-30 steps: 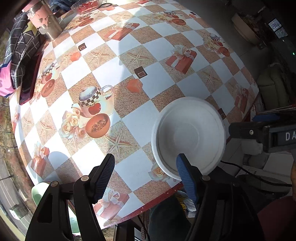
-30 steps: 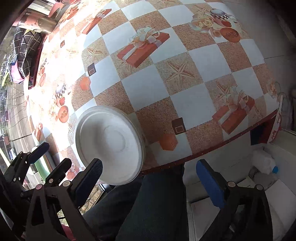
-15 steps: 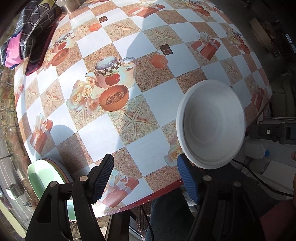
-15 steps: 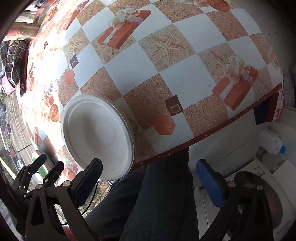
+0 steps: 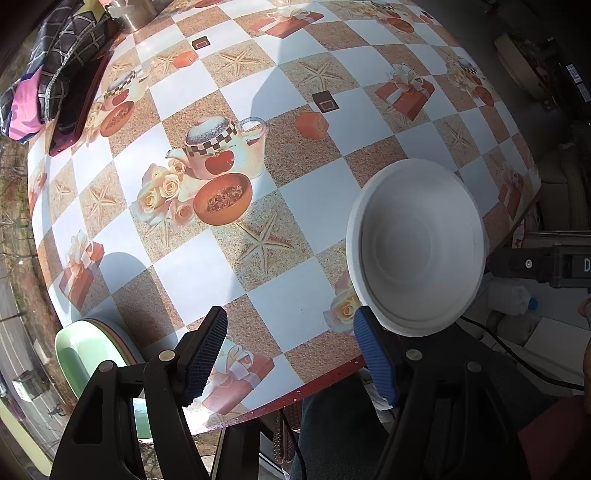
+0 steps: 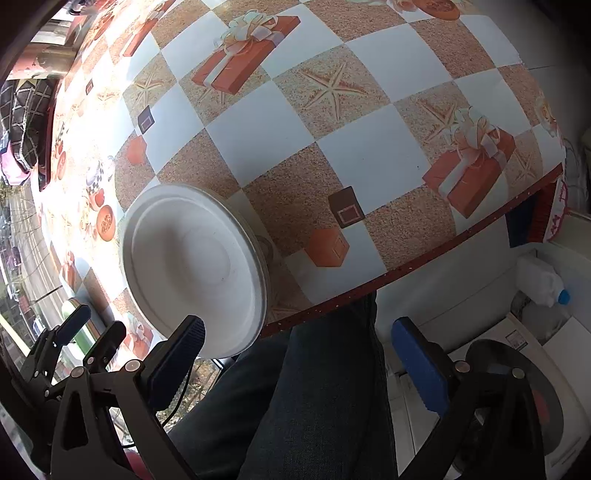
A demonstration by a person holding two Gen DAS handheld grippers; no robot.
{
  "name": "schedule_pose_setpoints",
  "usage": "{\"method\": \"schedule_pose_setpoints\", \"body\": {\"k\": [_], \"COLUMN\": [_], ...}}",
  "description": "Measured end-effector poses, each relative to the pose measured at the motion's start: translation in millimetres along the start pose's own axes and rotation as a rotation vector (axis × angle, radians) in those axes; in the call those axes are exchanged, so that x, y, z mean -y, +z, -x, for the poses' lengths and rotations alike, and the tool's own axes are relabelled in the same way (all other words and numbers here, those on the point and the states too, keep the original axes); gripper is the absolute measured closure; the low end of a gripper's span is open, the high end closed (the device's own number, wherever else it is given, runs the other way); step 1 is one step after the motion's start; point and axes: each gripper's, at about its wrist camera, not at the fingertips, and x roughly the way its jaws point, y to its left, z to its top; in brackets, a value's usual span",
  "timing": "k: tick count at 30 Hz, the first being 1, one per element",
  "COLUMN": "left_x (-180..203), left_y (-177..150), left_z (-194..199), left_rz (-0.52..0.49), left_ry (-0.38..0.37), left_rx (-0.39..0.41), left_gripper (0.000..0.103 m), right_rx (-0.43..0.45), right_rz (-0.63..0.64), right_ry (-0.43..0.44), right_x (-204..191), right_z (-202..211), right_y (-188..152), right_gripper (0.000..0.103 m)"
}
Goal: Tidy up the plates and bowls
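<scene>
Bowl [image 5: 417, 247], white and shallow, sits near the table's [image 5: 314, 192] front edge, just ahead of the left tongs' [image 5: 291, 354] right pad. The rim looks doubled, so it may be several bowls nested; that is hard to tell. Both pairs of tongs hover above the table, open and holding nothing. From the right tongs [image 6: 295, 365], the bowl [image 6: 195, 269] lies ahead of the left pad, while the right pad hangs out past the table edge, over the person's trouser leg [image 6: 314, 398].

A green plate [image 5: 88, 362], topping a small stack of coloured plates, sits at the table's near corner, just beyond the left tongs' left pad.

Likely risk: the bowl looks light and rests close to the edge. If a pad nudges the rim instead of straddling it, the bowl could slide or tip off toward the person's lap. If bowls are nested, pinching only the top rim could pull them apart.

The left view shows the plate stack clearly, plus folded cloth [image 5: 48, 74] and a metal pot [image 5: 131, 14] at the far side. The right view shows only a sliver of the stack behind the other tongs, but reveals the floor beyond the edge, with a white bottle [image 6: 541, 282].
</scene>
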Motion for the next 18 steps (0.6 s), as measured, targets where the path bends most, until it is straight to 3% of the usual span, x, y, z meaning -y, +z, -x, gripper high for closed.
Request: {"method": "schedule_pose_setpoints", "body": {"k": [18], "left_x": [-3.7], "left_y": [-1.2], "left_z": [-1.6], "left_rz": [0.014], "left_ry": [-0.008], "left_rx": [-0.011], "left_gripper": [0.028], "right_rx": [-0.010], "right_rz": [0.016], "right_ry": [-0.011], "right_x": [-5.0], "right_z": [-2.0], "right_y": [-0.5], "right_gripper": [0.001]}}
